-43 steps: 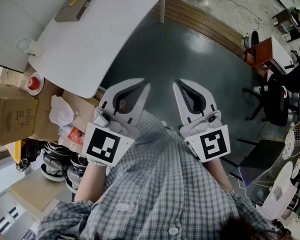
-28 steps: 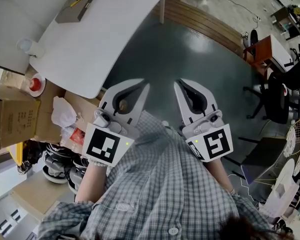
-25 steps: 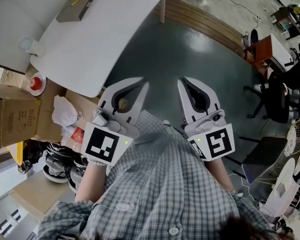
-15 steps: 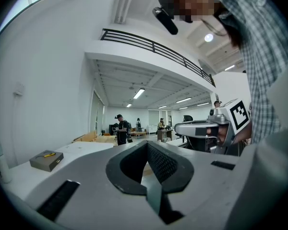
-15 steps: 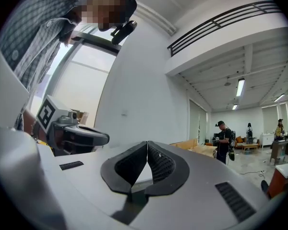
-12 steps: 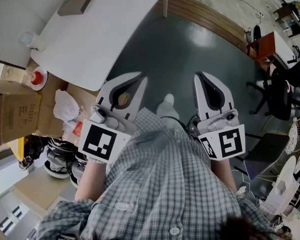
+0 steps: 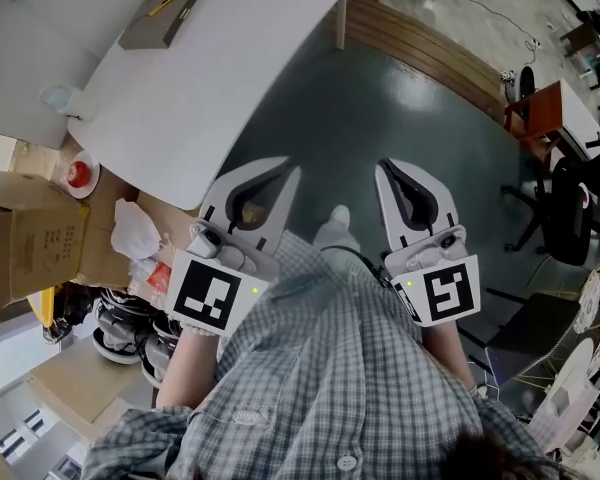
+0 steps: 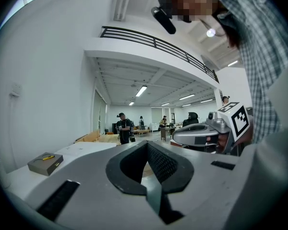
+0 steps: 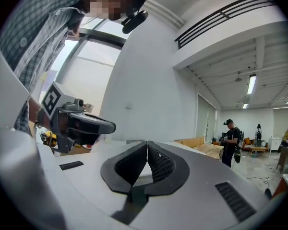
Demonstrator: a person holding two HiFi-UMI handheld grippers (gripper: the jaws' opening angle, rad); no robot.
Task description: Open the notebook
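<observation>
Hanging closed and empty: left gripper (image 7: 289, 171), right gripper (image 7: 382, 166), two counted. One closed notebook (image 7: 161, 15) lies on one table (image 7: 215, 78)

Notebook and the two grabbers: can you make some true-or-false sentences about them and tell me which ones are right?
1. The notebook lies closed on the white table. True.
2. A yellow pen lies on top of the notebook. True.
3. The left gripper is holding the notebook. False: its jaws are shut on nothing, and it is held over the dark floor, well apart from the notebook.
4. The right gripper has its jaws wide open. False: they are closed together and empty.
</observation>
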